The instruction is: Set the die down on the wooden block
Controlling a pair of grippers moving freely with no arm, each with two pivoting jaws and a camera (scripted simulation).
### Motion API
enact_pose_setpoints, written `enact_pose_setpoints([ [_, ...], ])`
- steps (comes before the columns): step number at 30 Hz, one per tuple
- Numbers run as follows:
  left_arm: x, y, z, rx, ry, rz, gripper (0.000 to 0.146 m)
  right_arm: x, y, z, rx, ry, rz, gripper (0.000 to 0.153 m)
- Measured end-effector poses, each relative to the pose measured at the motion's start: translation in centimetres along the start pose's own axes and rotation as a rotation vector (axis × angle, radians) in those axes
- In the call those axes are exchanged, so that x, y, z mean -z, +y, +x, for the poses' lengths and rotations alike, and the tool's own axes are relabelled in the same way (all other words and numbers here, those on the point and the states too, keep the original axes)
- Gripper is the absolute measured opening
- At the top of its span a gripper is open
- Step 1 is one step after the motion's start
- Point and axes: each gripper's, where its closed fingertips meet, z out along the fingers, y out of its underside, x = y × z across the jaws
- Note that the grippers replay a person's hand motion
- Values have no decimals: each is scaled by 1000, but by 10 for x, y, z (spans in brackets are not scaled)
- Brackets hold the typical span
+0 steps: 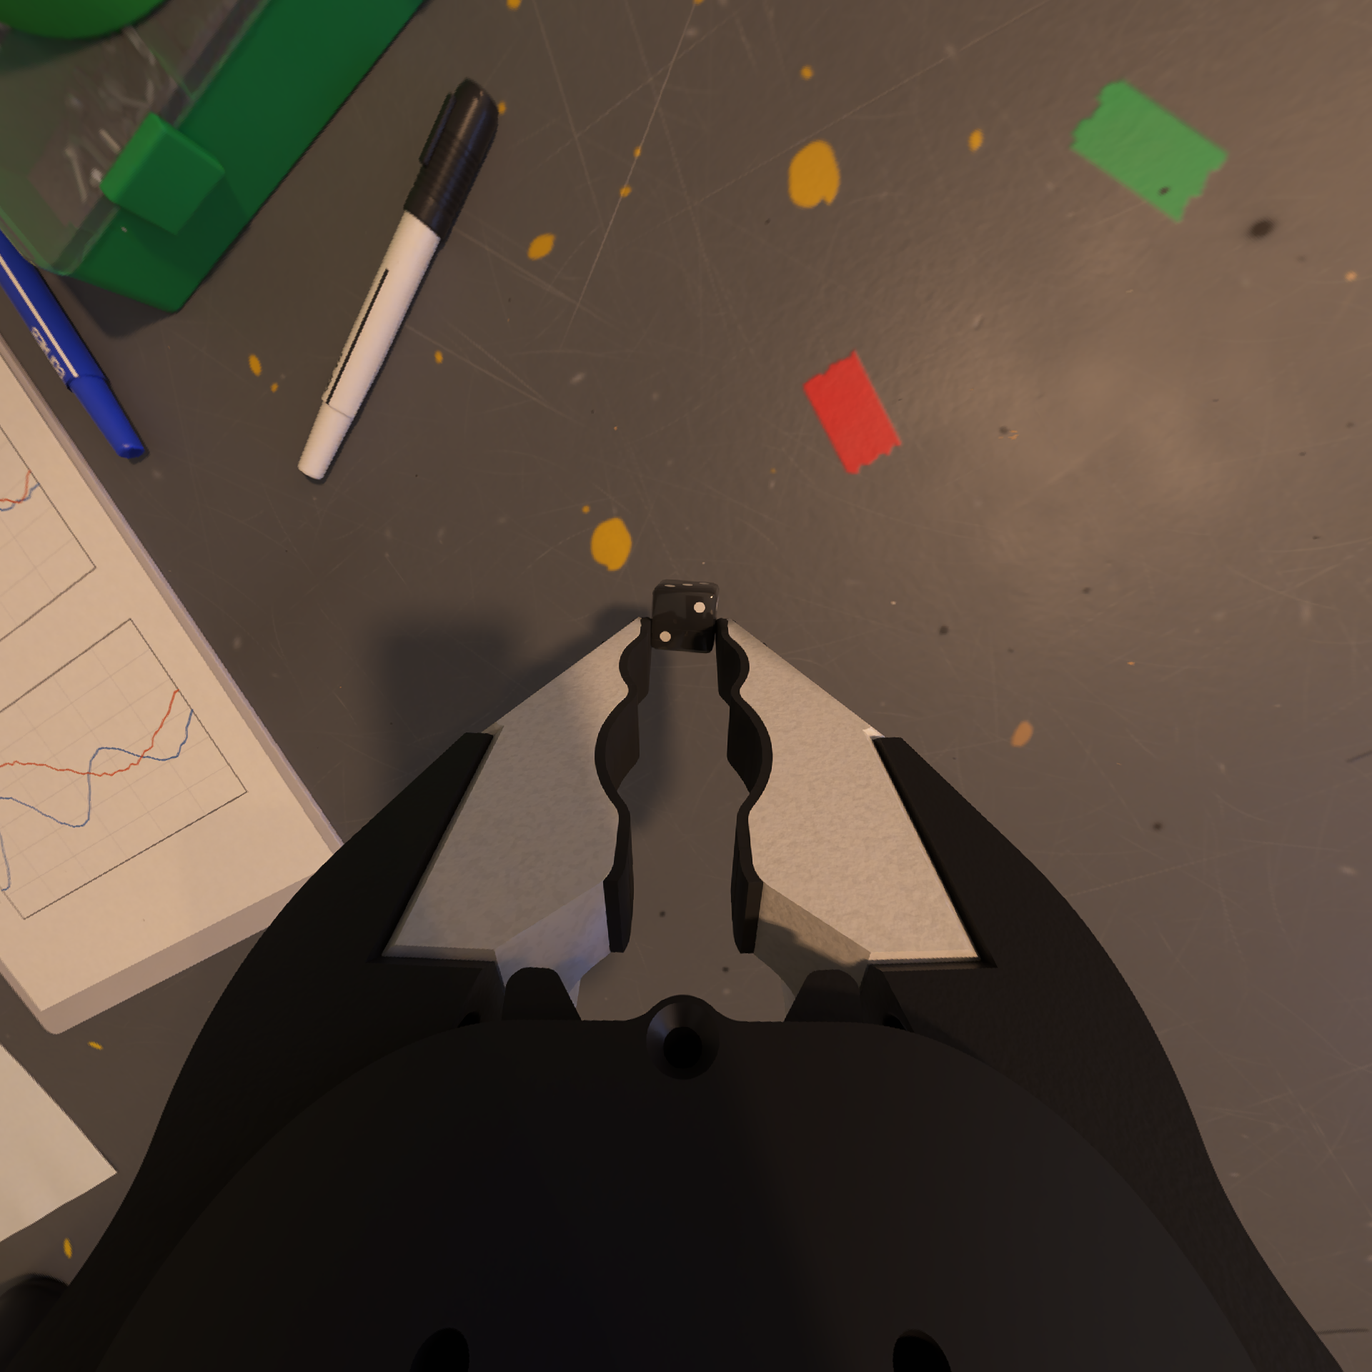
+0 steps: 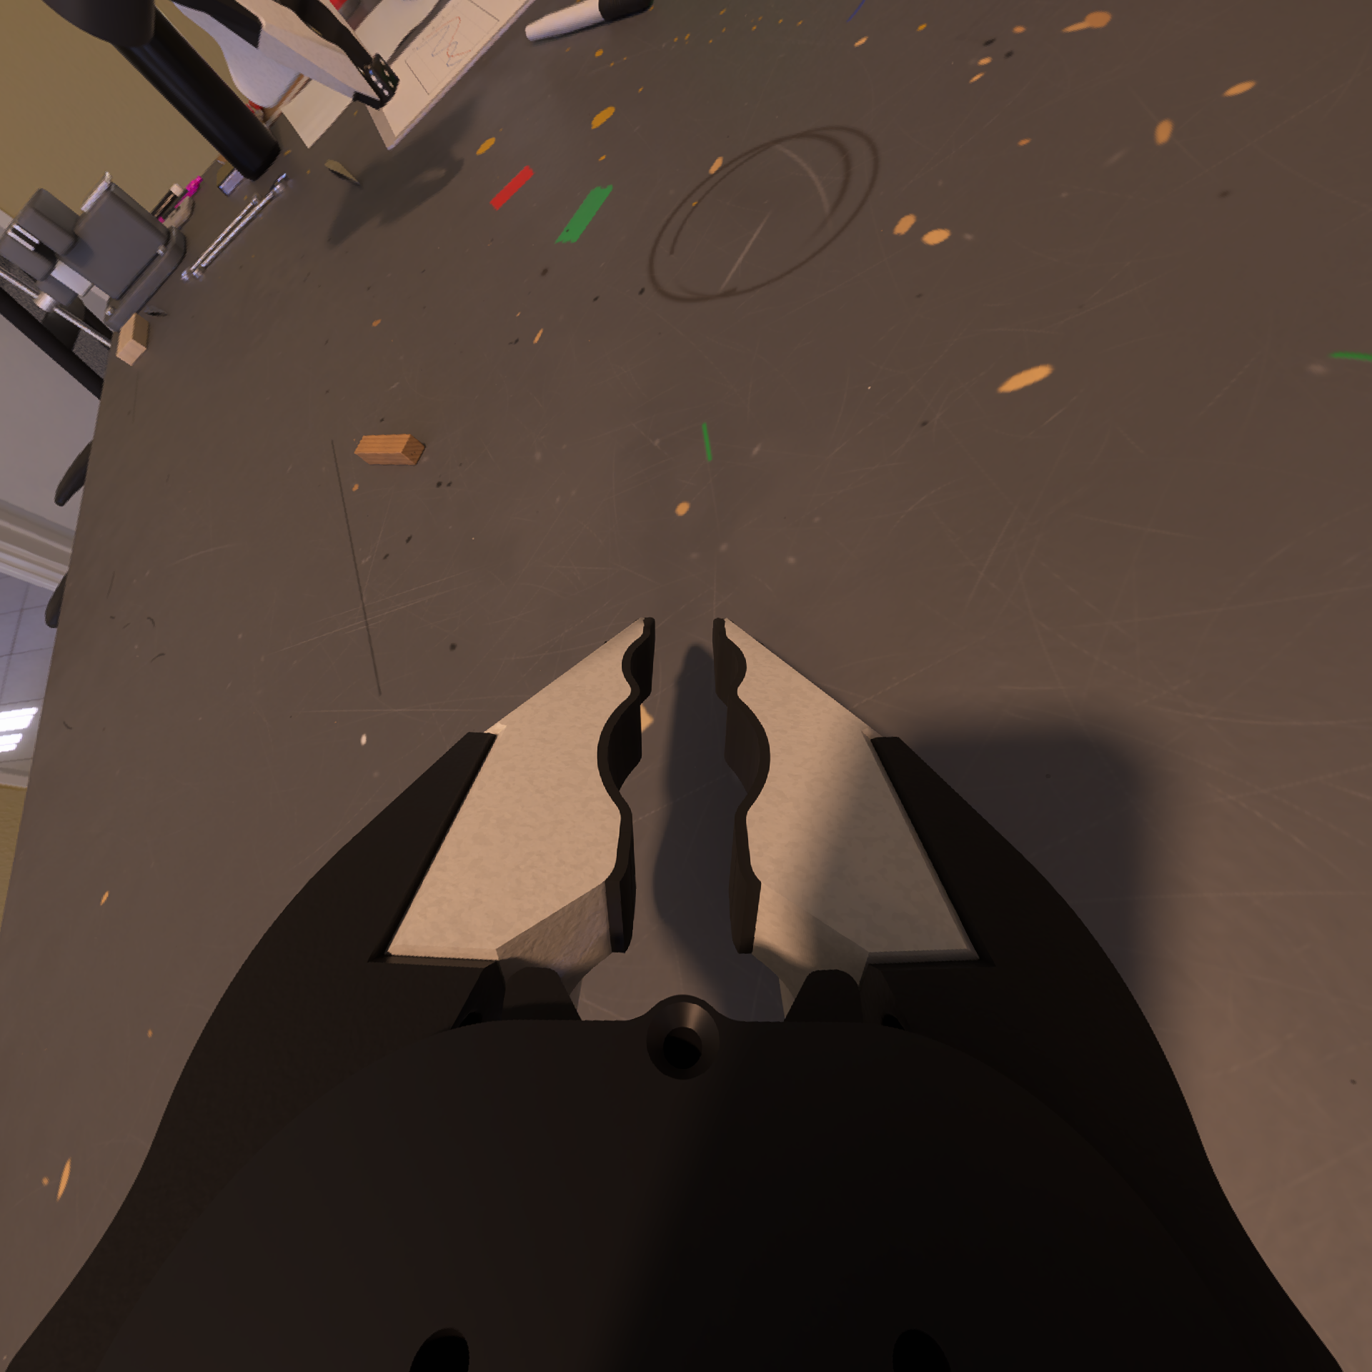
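The left gripper [image 1: 681, 631] was clenched on the black die [image 1: 684, 618], pinching it at the very fingertips in the middle of the left wrist view, above the grey table [image 1: 1039, 520]. The right gripper [image 2: 683, 627] held nothing, its fingers parted by a narrow gap. The wooden block [image 2: 389, 449] lay flat at the left middle of the right wrist view, well apart from both grippers; the left wrist view did not show it at all. Judging from this, the carry would go best with the shallow grip held firm, the die brought squarely over the block's broad top face, then lowered until touching before release. The block's long axis ran roughly left to right in the frame. The die, a cube, had no long axis; its two-pip face pointed toward the camera.
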Motion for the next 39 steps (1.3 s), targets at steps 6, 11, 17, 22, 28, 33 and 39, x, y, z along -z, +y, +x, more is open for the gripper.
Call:
enact_pose_setpoints([
  [6, 13, 0, 15, -29, -7, 21, 17, 0, 0, 0, 0, -2, -1, 15],
  [11, 23, -1, 27, -29, -8, 50, 17, 0, 0, 0, 1, -2, -1, 16],
  [17, 43, -13, 47, -54, -14, 98, 17, 0, 0, -1, 1, -4, -2, 16],
  [22, 61, -28, 71, -86, -4, 149, 17, 0, 1, -1, 4, -9, -5, 16],
  [28, 77, -46, 126, -143, 90, 205, 17, 0, 0, -2, 4, -13, -1, 16],
  [33, 70, -47, 182, -175, 209, 212, 17, 0, 0, -3, 6, -20, 1, 16],
  [39, 41, -34, 232, -173, 367, 164, 17, 1, 0, -4, 9, -27, 3, 16],
])
